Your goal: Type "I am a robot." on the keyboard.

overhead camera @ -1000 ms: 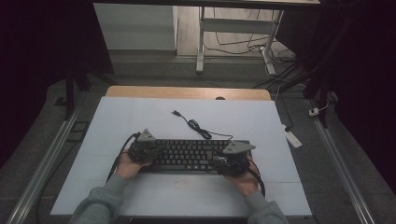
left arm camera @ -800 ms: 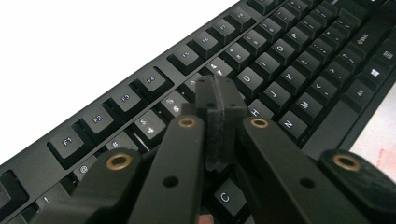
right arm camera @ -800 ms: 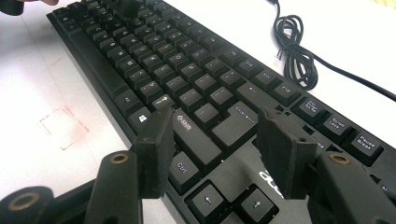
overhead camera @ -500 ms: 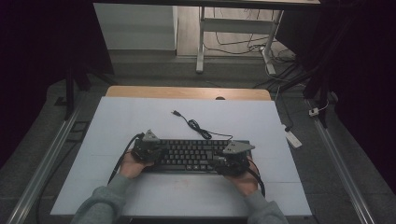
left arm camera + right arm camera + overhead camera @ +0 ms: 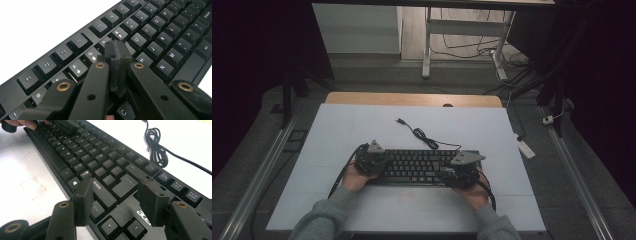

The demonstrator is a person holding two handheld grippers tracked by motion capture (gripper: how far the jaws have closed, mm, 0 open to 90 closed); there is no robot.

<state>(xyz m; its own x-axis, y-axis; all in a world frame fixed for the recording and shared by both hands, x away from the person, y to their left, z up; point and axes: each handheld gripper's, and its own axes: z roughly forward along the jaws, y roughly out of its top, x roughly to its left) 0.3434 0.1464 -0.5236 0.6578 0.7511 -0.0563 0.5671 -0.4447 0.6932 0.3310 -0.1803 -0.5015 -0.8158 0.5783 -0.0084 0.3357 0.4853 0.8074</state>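
A black keyboard [image 5: 417, 167] lies across the white tabletop [image 5: 362, 125], near its front edge. Its black cable [image 5: 424, 136] runs toward the back in a loose bundle. My left gripper [image 5: 384, 161] is over the keyboard's left end; in the left gripper view [image 5: 117, 53] its jaws are pressed together with nothing between them, low over the number and letter keys [image 5: 155, 32]. My right gripper [image 5: 447, 172] is at the keyboard's right end. In the right gripper view [image 5: 116, 190] its jaws stand apart over the Shift and Enter keys [image 5: 125, 185], holding nothing. Whether either gripper touches a key I cannot tell.
A wooden strip [image 5: 412, 99] borders the table's far edge. Metal rails [image 5: 262, 170] run along the floor on both sides. A small white device [image 5: 525, 148] lies on the floor to the right. Another desk's legs [image 5: 427, 45] and loose cables stand behind. Faint red marks [image 5: 32, 186] show on the tabletop.
My left gripper has edged slightly to the right over the keyboard's left end. The right gripper has stayed in place.
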